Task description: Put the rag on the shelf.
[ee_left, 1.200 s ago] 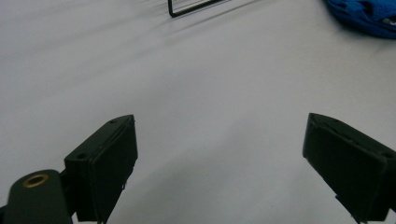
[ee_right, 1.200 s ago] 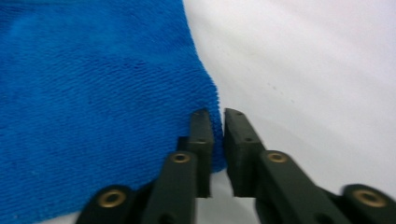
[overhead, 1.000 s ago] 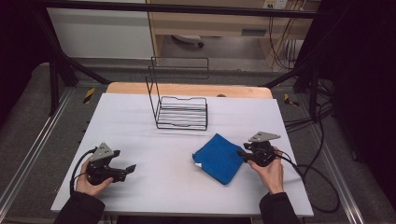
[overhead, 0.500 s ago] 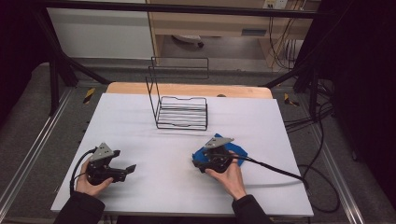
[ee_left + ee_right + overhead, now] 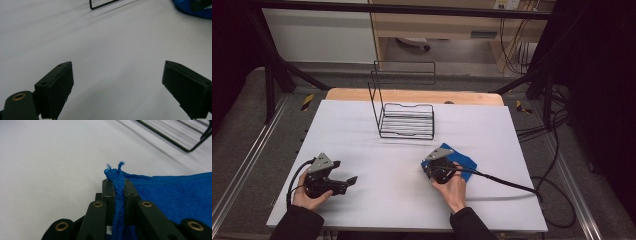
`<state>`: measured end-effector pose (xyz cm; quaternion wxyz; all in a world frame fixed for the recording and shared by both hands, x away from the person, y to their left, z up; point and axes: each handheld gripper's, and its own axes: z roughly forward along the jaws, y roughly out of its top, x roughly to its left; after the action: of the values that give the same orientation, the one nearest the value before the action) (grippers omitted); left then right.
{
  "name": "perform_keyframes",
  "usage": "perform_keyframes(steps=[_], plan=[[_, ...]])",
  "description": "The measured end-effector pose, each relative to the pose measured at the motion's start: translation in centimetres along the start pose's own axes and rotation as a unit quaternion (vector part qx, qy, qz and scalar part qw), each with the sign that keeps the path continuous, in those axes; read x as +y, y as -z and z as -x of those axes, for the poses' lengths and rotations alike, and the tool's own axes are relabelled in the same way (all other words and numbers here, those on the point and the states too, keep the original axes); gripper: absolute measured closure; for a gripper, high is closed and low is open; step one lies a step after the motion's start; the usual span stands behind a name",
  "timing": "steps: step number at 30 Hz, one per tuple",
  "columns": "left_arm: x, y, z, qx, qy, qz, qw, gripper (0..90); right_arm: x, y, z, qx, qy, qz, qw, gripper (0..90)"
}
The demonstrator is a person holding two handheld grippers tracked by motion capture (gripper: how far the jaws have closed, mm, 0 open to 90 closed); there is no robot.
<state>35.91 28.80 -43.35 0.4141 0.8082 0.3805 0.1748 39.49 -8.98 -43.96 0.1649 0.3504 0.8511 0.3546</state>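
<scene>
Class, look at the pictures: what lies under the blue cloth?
The white table lies under the cloth. The right gripper pinches its corner; anything beneath the cloth's middle is covered.

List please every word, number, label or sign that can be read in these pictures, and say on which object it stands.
There is no text that can be read.
Blue-grey label on the wooden shelf behind the table: too small and blurred to read.
Blue cloth, wire rack, white table, left gripper and right gripper: no writing on them.
</scene>
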Motion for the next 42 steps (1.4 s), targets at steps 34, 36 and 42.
perform_keyframes(steps=[34, 36, 42], plan=[[0.1, -0.1, 0.1, -0.003, 0.002, -0.008, 1.0, 8.2, 1.5, 2.1, -5.6, 0.176, 0.04, 0.059, 0.9819, 36.7], [0.1, -0.2, 0.2, -0.003, 0.004, -0.009, 0.9999, 7.9, 1.6, 2.5, -4.4, 0.156, 0.024, 0.065, 0.9852, 31.2], [0.2, -0.3, 0.2, -0.003, 0.006, -0.012, 0.9999, 7.4, 0.7, 3.4, -0.5, 0.112, -0.032, 0.078, 0.9901, 16.2]])
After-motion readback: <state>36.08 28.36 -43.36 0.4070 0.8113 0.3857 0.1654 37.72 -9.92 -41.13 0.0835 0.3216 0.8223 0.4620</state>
